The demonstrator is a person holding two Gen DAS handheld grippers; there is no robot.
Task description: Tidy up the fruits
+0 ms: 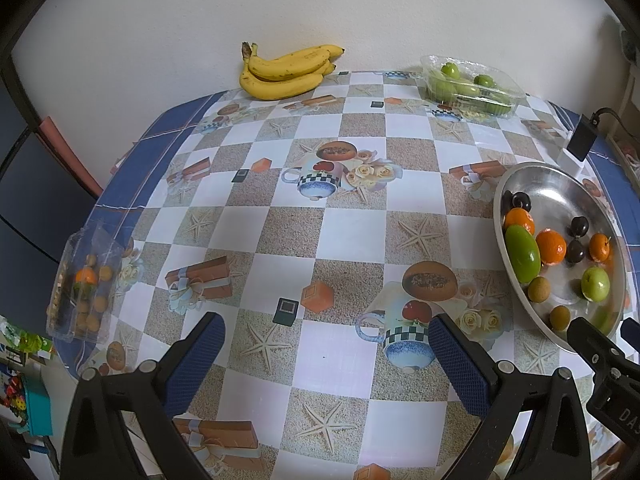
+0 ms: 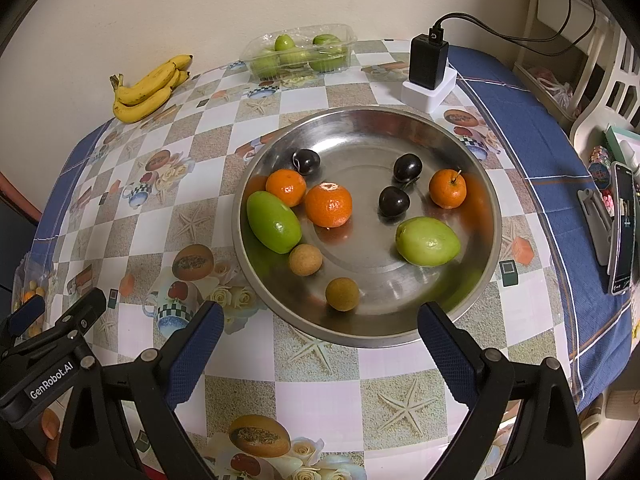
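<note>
Blue-padded, your right gripper point(image 2: 320, 332) and left gripper point(image 1: 326, 340) both gape wide, holding nothing above the tablecloth point(image 1: 280, 232). Just ahead of your right one, the steel bowl point(image 2: 360, 128) holds tangerines, plums, green fruits and longans. Farther off lie bananas point(image 2: 148, 88).

Left claw point(image 1: 326, 334) and right claw point(image 2: 320, 322) both hover with jaws spread wide, gripping nothing
</note>
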